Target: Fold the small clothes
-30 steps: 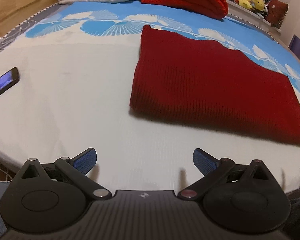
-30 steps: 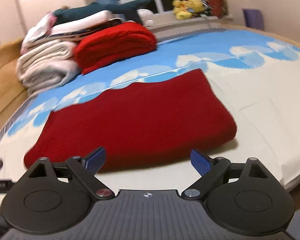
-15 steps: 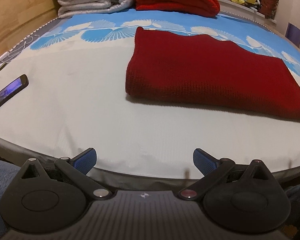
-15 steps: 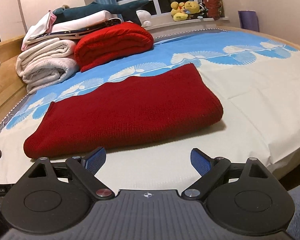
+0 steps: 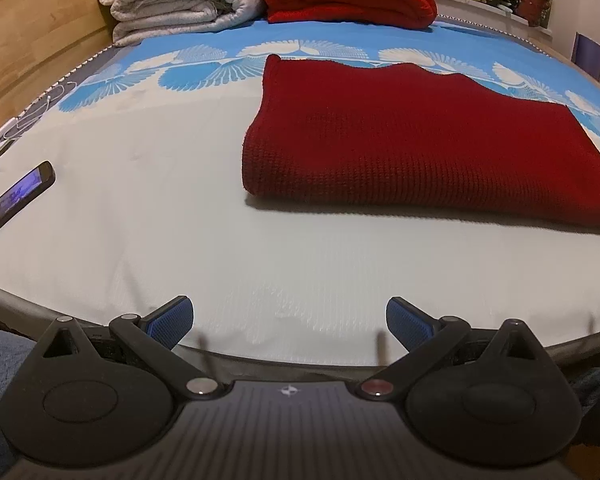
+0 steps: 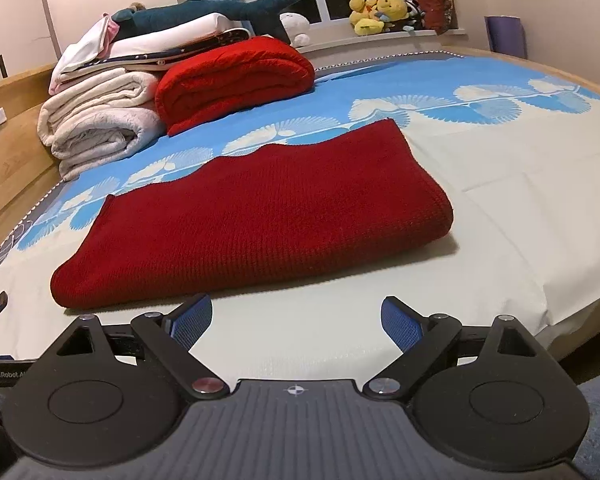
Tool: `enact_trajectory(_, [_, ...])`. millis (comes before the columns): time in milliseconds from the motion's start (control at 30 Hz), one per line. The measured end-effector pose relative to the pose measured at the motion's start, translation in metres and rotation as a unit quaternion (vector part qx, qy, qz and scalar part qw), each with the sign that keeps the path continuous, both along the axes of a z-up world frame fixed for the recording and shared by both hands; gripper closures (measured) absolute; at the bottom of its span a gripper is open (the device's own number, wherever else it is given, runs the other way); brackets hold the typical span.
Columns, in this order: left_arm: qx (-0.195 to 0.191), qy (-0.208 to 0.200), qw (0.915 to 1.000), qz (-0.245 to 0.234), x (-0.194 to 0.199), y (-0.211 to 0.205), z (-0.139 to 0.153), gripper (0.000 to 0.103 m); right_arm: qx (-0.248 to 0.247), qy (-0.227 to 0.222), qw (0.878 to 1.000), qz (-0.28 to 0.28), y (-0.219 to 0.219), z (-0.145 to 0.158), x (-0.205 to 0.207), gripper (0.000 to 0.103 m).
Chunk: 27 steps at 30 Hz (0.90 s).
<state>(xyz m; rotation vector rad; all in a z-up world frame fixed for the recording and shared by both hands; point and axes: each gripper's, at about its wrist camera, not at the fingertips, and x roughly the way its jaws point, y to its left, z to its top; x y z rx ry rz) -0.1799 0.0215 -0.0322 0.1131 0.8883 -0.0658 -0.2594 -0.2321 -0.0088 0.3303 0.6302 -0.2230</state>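
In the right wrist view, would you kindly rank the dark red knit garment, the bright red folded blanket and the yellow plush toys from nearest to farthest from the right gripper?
From the right gripper:
1. Dark red knit garment, flat just ahead.
2. Bright red folded blanket, behind it, left of centre.
3. Yellow plush toys, on the windowsill at the back.

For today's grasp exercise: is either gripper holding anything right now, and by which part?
Nothing is held. The left gripper and right gripper are both open, short of the folded red garment.
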Motion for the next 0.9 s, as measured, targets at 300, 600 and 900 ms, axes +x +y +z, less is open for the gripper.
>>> enact_trajectory(300, [-0.004, 0.001, 1.0000, 0.001, 0.0020, 0.0024, -0.0006, 0.000, 0.005, 0.006, 1.000, -0.003, 0.0000, -0.0018, 0.0025, 0.011])
enact_trajectory(600, [-0.007, 0.001, 1.0000, 0.001, 0.0030, 0.0017, 0.0000, 0.000, 0.020, 0.006, 1.000, -0.004, -0.0038, -0.0025, 0.0034, 0.011])
enact_trajectory(900, [-0.009, 0.001, 1.0000, -0.001, 0.0030, 0.0006, 0.0001, 0.000, 0.032, 0.007, 0.999, -0.010, -0.0060, -0.0040, 0.0044, 0.011])
